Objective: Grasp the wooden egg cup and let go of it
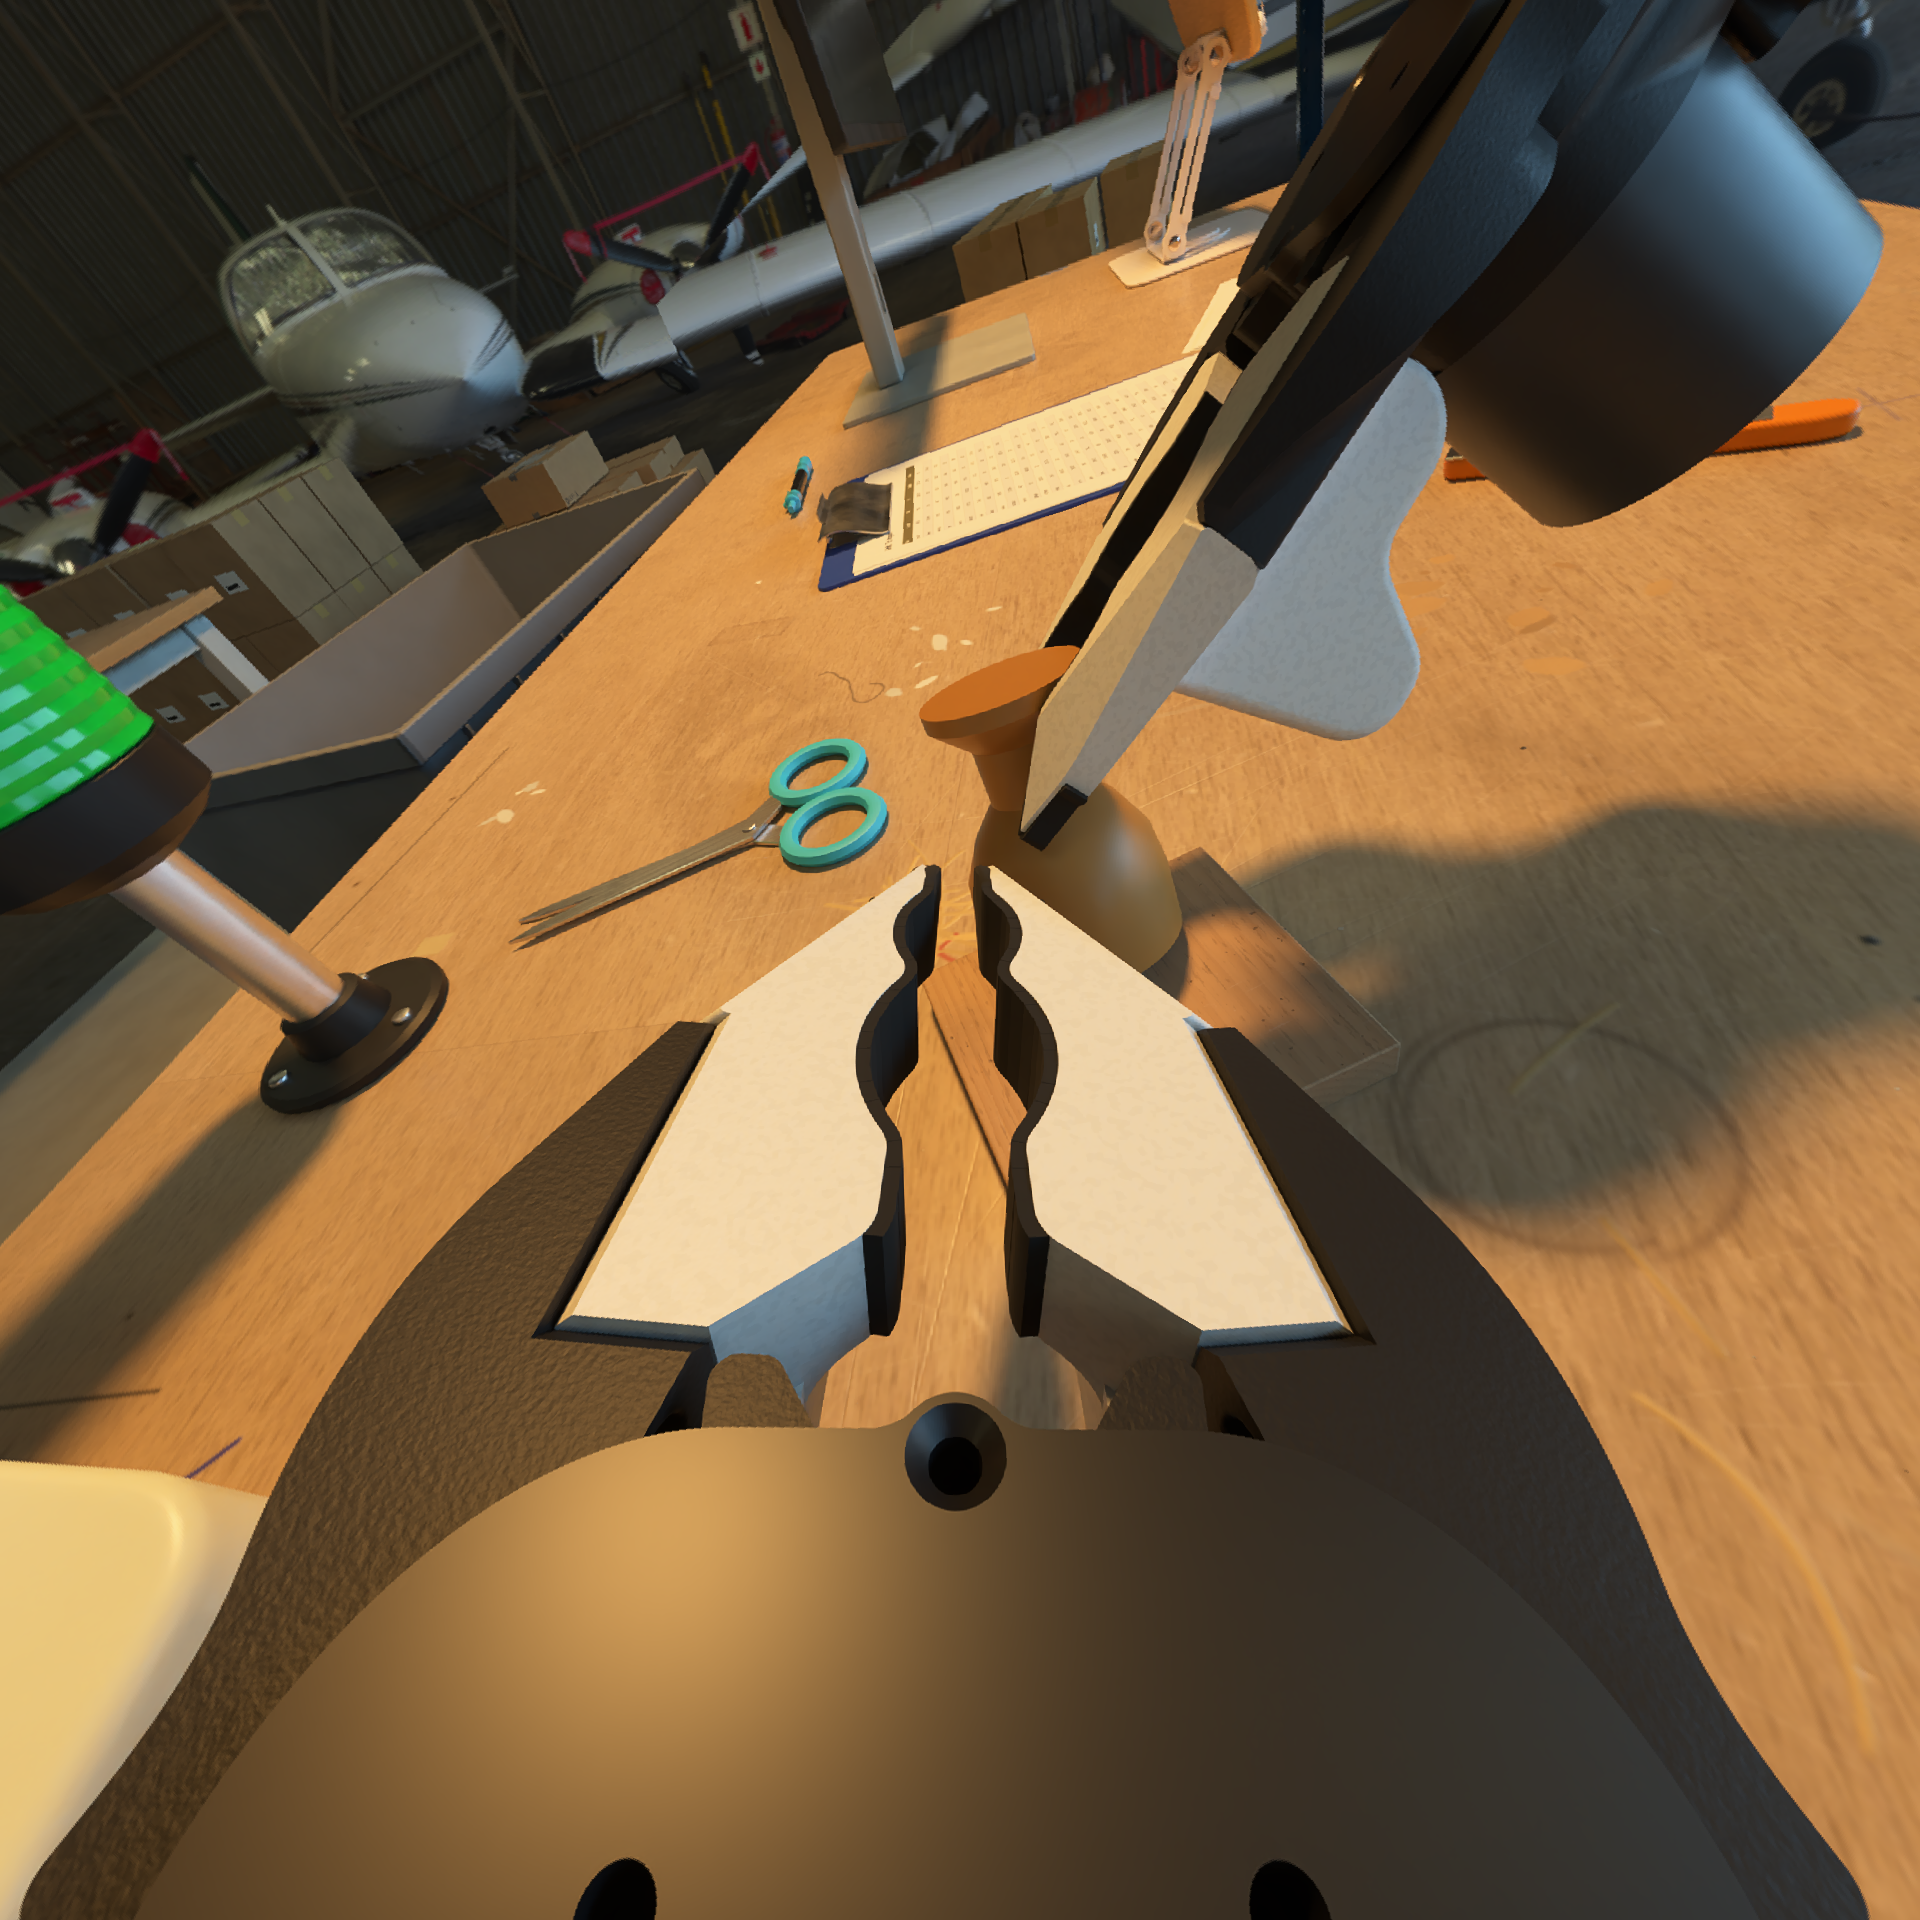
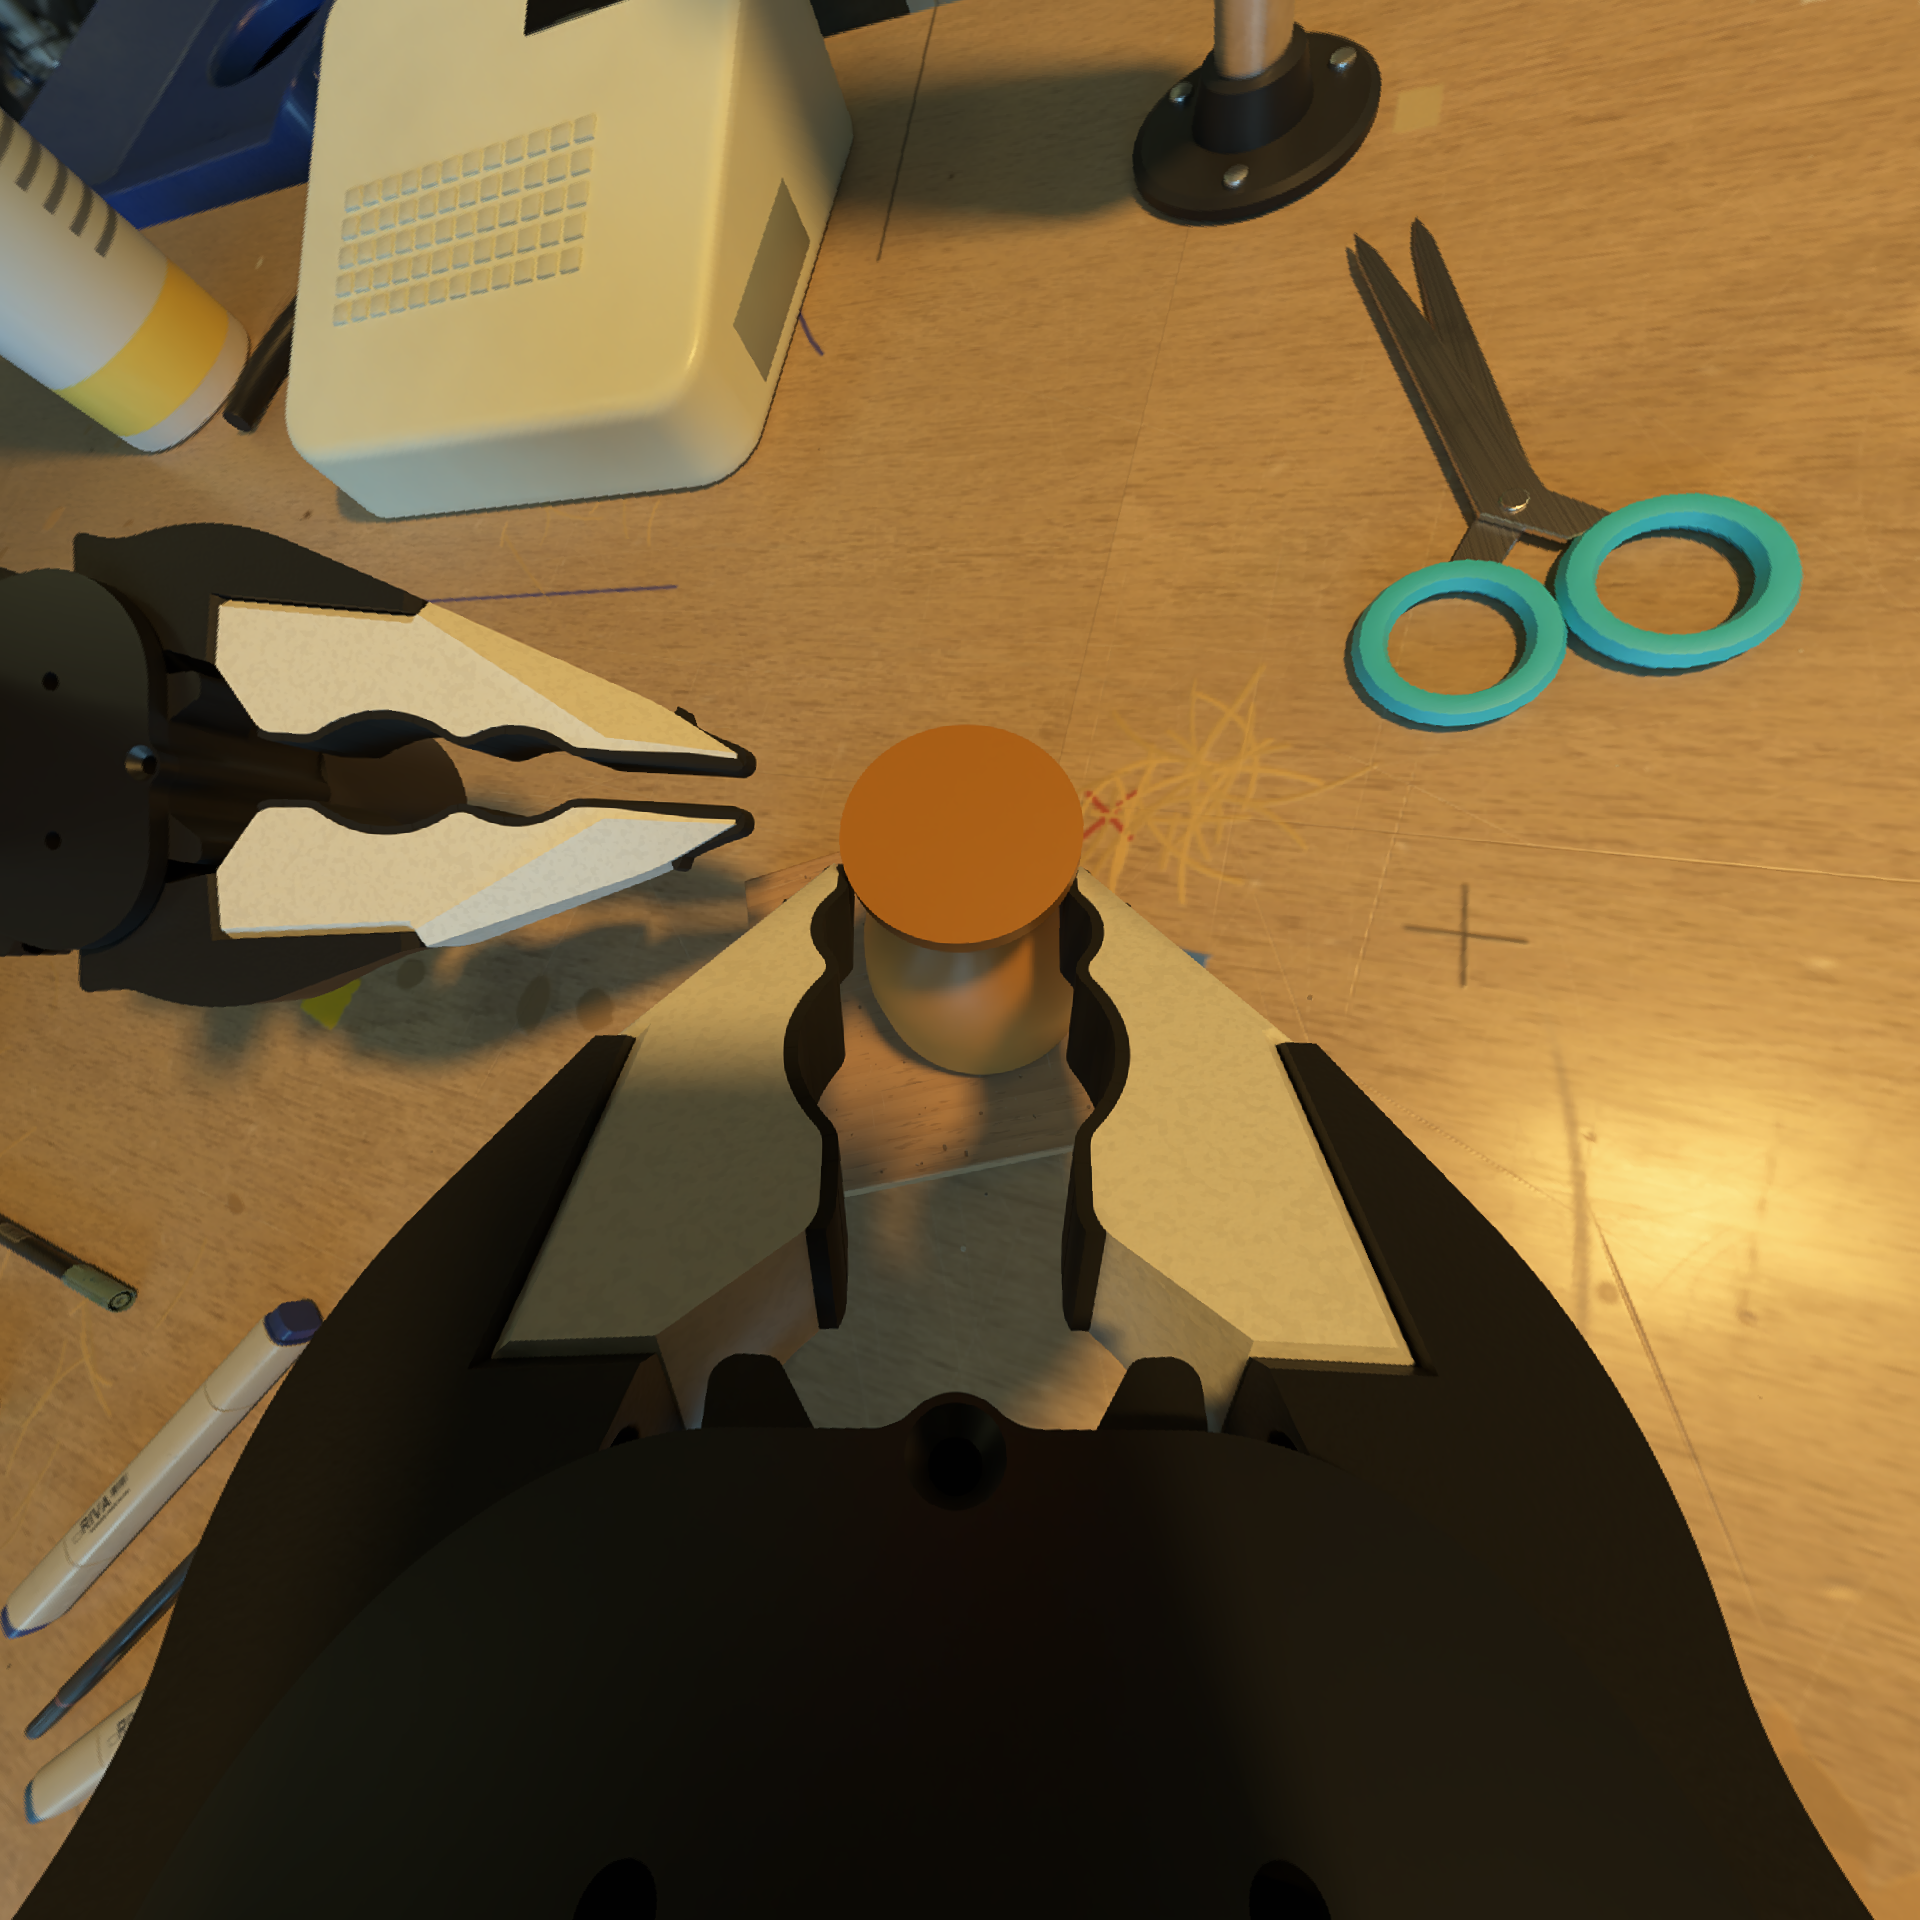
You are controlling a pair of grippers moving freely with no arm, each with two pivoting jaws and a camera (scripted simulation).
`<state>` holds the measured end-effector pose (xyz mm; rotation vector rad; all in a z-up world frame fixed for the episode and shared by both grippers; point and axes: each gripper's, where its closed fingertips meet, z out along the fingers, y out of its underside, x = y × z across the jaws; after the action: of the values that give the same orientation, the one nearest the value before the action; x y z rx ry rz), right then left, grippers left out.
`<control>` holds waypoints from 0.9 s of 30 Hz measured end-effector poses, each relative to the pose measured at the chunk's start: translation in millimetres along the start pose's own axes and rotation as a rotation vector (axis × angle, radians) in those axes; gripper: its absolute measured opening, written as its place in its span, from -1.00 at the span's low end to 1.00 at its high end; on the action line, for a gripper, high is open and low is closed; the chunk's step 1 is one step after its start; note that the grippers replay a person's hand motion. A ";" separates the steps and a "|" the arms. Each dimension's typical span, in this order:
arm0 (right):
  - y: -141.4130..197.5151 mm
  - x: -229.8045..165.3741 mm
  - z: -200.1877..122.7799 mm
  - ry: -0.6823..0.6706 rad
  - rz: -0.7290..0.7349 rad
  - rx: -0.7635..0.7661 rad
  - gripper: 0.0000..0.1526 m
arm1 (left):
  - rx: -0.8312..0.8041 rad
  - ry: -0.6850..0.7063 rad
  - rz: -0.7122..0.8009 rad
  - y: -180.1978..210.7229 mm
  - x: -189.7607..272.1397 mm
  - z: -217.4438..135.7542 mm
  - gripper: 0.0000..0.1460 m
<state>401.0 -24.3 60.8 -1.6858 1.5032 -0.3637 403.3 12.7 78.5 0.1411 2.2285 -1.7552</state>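
Note:
The wooden egg cup (image 2: 961, 831) stands upside down on a small wooden block (image 2: 956, 1132), its flat orange foot facing up. My right gripper (image 2: 961, 878) comes down from above, with one finger against each side of the cup, and is shut on it. In the left wrist view the cup (image 1: 1101, 883) shows just beyond my left gripper (image 1: 958, 883), with a right finger (image 1: 1101, 707) across its stem. My left gripper is shut and empty, low over the table. In the right wrist view the left gripper (image 2: 748, 795) points at the cup from the left, a short gap away.
Teal-handled scissors (image 2: 1507, 499) lie right of the cup. A cream box (image 2: 540, 260), a white and yellow bottle (image 2: 104, 301) and a lamp post base (image 2: 1257, 125) stand behind it. Pens (image 2: 156, 1455) lie at the lower left. A clipboard (image 1: 997, 488) and a tray (image 1: 416, 665) lie farther off.

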 end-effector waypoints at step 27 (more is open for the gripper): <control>0.0 -2.0 2.1 0.044 -0.050 -0.011 -0.48 | -0.062 -0.006 0.105 12.8 -1.2 -4.0 -0.91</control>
<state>401.9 -21.6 60.1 -1.7366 1.4990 -0.4226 407.1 19.9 67.7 0.2346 2.2260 -1.6277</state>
